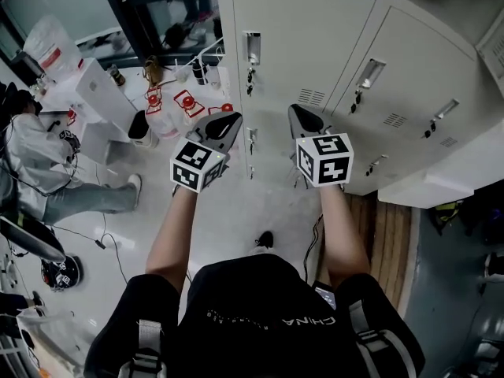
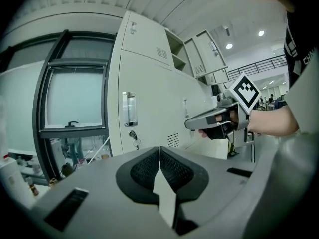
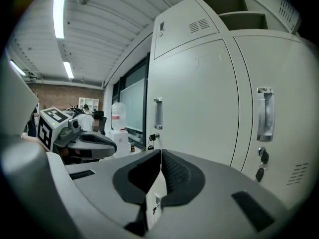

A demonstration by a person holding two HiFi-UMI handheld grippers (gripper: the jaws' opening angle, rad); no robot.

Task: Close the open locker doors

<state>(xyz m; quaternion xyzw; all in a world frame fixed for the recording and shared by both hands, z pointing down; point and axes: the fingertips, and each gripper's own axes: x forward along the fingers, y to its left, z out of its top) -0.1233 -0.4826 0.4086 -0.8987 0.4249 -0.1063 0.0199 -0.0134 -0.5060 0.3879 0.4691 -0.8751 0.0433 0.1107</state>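
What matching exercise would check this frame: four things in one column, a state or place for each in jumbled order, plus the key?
Things:
1 left gripper
2 keys
3 top locker compartment
4 water bottle

States or places:
A open, inside showing
B shut, nothing between the jaws
C on top of a white dispenser
D hanging under a door handle

Pairs: 1-B, 2-D, 3-A, 4-C

Under you, the pale floor [image 1: 236, 219] bears the lockers [image 1: 315, 46], water jugs [image 1: 167, 110], 1 small dark object [image 1: 265, 239] and wooden boards [image 1: 390, 231].
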